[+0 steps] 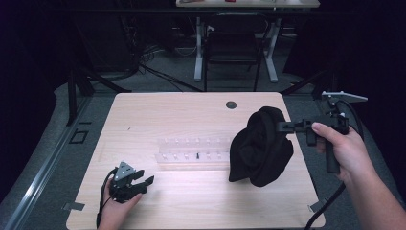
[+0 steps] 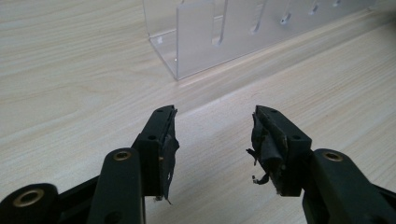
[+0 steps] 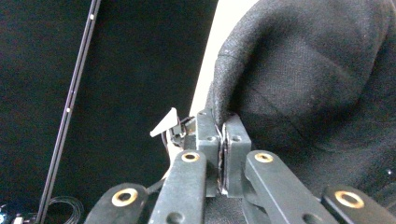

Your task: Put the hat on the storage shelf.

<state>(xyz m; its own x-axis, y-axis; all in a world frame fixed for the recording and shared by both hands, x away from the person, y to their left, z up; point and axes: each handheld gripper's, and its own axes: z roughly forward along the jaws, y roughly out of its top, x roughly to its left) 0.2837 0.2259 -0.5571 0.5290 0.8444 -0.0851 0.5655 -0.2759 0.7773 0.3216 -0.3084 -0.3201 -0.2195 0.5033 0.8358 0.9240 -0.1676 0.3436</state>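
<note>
The right gripper (image 1: 282, 126) pinches the black cloth (image 1: 261, 146) by its top edge, hanging it over the table's (image 1: 158, 110) right edge; the left gripper (image 1: 143, 181), jaws wide and empty, rests near the front-left corner, well apart from the cloth.

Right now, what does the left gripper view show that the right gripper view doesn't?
Left gripper view: the open left gripper low over the table, jaws apart and empty, with a clear rack ahead. Right gripper view: the right gripper shut on a fold of black cloth, dark floor beyond. Shared: each looks along its own black jaws, with pale tabletop in sight.
</note>
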